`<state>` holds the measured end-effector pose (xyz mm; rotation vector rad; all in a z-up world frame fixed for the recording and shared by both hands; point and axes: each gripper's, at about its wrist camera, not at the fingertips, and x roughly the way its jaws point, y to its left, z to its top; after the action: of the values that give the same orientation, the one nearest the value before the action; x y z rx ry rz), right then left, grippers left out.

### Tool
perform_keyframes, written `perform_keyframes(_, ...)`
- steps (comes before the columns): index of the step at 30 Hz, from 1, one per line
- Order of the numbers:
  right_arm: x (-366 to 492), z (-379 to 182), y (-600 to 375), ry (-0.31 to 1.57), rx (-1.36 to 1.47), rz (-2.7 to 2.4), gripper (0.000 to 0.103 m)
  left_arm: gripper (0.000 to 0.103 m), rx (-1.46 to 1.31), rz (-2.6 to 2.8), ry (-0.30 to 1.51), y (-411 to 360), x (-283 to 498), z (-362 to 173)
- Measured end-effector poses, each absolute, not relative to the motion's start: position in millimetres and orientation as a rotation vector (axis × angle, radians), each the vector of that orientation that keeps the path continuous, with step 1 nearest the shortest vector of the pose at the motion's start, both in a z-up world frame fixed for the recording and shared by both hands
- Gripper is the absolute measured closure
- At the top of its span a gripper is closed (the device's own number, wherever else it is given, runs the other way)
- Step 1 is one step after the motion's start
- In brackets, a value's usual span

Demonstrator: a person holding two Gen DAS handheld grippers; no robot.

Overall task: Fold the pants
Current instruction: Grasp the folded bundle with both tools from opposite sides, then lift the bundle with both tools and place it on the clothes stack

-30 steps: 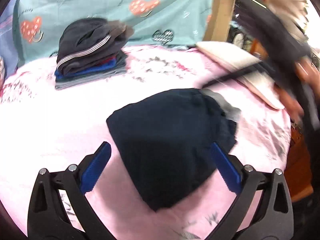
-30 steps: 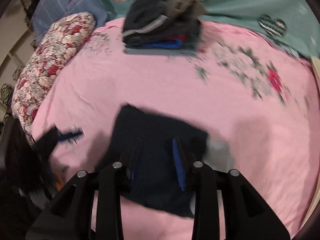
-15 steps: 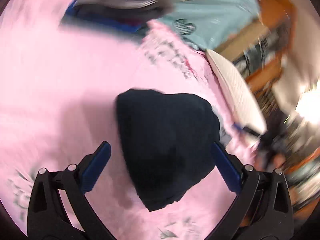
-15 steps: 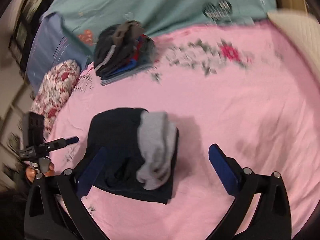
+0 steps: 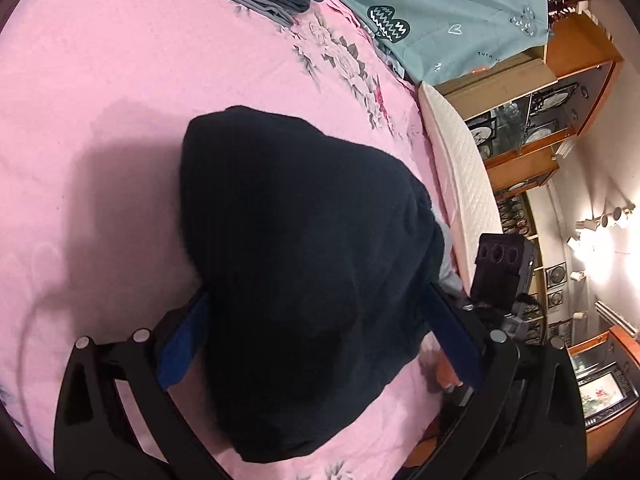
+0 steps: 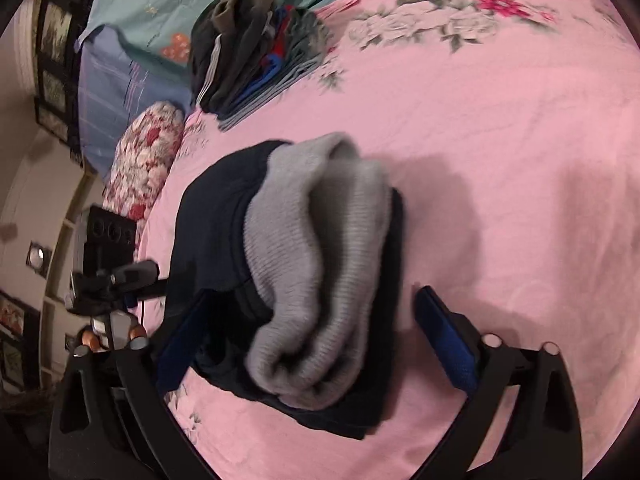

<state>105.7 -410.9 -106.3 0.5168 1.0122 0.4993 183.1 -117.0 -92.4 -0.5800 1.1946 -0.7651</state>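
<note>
The folded pants (image 5: 304,280), a dark navy bundle, lie on the pink floral bedsheet (image 5: 100,100) near the bed's edge. From the right wrist view the same pants (image 6: 224,224) show their grey ribbed waistband (image 6: 320,272) bunched on top of the navy cloth, with the folded layers stacked beneath it.

The left gripper (image 5: 320,336) reaches over the bundle with its blue-padded fingers (image 5: 182,344) spread wide on either side of the dark cloth; the fabric fills the gap between them, but whether the pads press on it I cannot tell, since the cloth hides their inner faces. The right gripper (image 6: 316,344) straddles the waistband end, and its jaws are closing, with the pants between them; its right finger (image 6: 444,344) stands clear of the cloth, and the left finger is partly behind the navy edge.

Each gripper appears in the other's camera at the far side of the bundle: the right one (image 5: 500,272) beside the bed's edge, the left one (image 6: 108,272) likewise, with fingertips of a person's hand just below it.

Farther up the bed a stack of folded clothes (image 6: 248,48) rests near a teal printed blanket (image 5: 460,12). A floral pillow (image 6: 144,152) lies at the side, and a white quilted mattress edge (image 5: 460,168) borders wooden glass-fronted cabinets (image 5: 536,112).
</note>
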Motion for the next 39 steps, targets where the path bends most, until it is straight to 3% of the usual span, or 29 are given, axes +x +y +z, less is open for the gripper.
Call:
perform_keyframes(1,106.6,-107.8,-407.4,1.029,0.498,0.509,0.03,0.002,-0.593,-0.778,1.197,-113.5,179.2,-91.8)
perform_keyframes(2,106.2,-108.1,-407.7,1.029,0.498,0.502,0.052,0.002,-0.609,-0.791,1.194,-112.1,178.9,-91.3)
perform_keyframes(7,97.3,-99.8,-413.4,0.987,0.536,0.518,0.064,0.034,-0.688,-0.736,1.231,-89.1,178.9,-99.5)
perform_keyframes(11,83.0,-82.7,-409.1,0.944,0.509,0.542,0.067,0.028,-0.637,-0.703,1.245,-84.1,176.7,-97.4)
perform_keyframes(16,72.6,-84.0,-423.7,0.951,0.528,0.497,0.068,0.007,-0.552,-0.707,1.214,-101.5,173.6,-91.0)
perform_keyframes(18,68.1,-90.2,-433.9,0.952,0.559,0.474,0.068,0.003,-0.528,-0.696,1.202,-108.8,175.8,-90.4)
perform_keyframes(26,66.0,-107.3,-443.8,0.962,0.602,0.456,0.068,0.004,-0.462,-0.753,1.208,-153.6,181.7,-92.2)
perform_keyframes(27,65.9,-108.1,-444.4,0.961,0.603,0.456,0.068,0.007,-0.459,-0.756,1.204,-153.3,181.0,-92.3)
perform_keyframes(28,65.2,-107.6,-444.0,0.959,0.604,0.456,0.068,0.026,-0.465,-0.769,1.207,-152.1,180.8,-92.8)
perform_keyframes(31,63.4,-105.1,-444.9,0.943,0.605,0.458,0.068,0.053,-0.493,-0.768,1.225,-142.7,184.7,-95.0)
perform_keyframes(36,60.2,-85.5,-433.4,0.911,0.565,0.469,0.069,0.064,-0.503,-0.8,1.179,-137.1,175.1,-79.4)
perform_keyframes(39,57.8,-64.7,-421.7,0.879,0.539,0.494,0.069,0.066,-0.538,-0.799,1.147,-126.9,172.1,-69.2)
